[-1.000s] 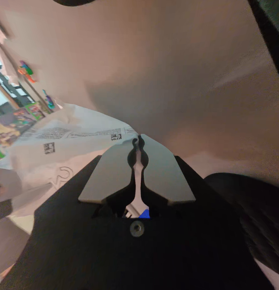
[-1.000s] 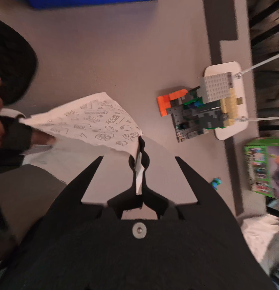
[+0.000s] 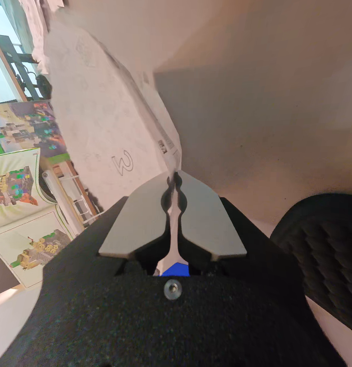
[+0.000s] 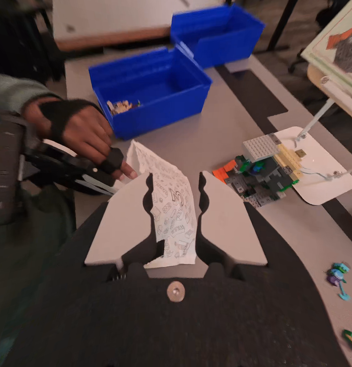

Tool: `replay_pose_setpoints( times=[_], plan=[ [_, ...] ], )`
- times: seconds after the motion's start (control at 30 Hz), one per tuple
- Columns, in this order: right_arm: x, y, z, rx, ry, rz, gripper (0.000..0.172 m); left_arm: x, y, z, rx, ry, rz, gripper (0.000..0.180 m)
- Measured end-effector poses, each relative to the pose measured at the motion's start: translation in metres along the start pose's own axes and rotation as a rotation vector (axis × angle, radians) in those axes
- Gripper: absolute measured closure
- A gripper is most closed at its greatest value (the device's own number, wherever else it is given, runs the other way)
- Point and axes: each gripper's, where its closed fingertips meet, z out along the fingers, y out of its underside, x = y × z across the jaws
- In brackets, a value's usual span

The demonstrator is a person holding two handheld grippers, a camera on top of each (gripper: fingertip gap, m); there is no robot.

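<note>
A white paper bag (image 3: 103,119) printed with brick outlines is pinched at its edge between the fingertips of my left gripper (image 3: 174,175), which is shut on it. In the right wrist view the same bag (image 4: 173,200) lies in the wide gap between the two fingers of my right gripper (image 4: 175,176). That gripper is open and its pads do not press on the bag. The bag's near end is torn open. The left gripper (image 4: 95,183), held by a gloved hand (image 4: 80,129), shows at the left of that view, at the bag's left edge.
Two blue bins (image 4: 151,89) (image 4: 216,33) stand on the grey table behind the bag, and the nearer one has small pieces in it. A brick model (image 4: 264,174) sits by a white plate (image 4: 320,178) on the right. Small figures (image 4: 337,278) lie at the right edge. An instruction booklet (image 3: 16,178) stands at the left. The left gripper's tips are roughly 15 centimeters from the right gripper's. Both grippers' tips are roughly 30 centimeters from the brick model (image 4: 264,174).
My right gripper was shut on the bag's corner and has opened and let go of it. The left gripper keeps its hold, and both views have swung round.
</note>
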Motion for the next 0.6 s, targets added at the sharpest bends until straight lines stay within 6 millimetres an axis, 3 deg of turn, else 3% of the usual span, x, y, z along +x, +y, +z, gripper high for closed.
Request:
replay_pose_setpoints(
  times=[0.07, 0.17, 0.33, 0.43, 0.6],
  plan=[
    [0.002, 0.006, -0.012, 0.026, 0.024, 0.024, 0.128, 0.000, 0.004, 0.002, -0.010, 0.000, 0.008, 0.180],
    [-0.007, 0.034, -0.020, 0.010, 0.050, -0.021, 0.128, 0.001, 0.008, 0.004, -0.009, 0.013, 0.001, 0.180],
    [-0.019, 0.082, -0.015, -0.046, 0.124, -0.098, 0.130, -0.003, 0.013, 0.006, -0.006, 0.019, -0.002, 0.180],
    [-0.034, 0.089, -0.011, -0.009, 0.091, -0.061, 0.131, -0.008, 0.015, 0.005, -0.009, 0.017, -0.002, 0.180],
    [-0.030, 0.080, -0.017, 0.083, 0.167, -0.046, 0.142, -0.013, 0.019, 0.002, -0.007, 0.026, 0.006, 0.180]
  ],
)
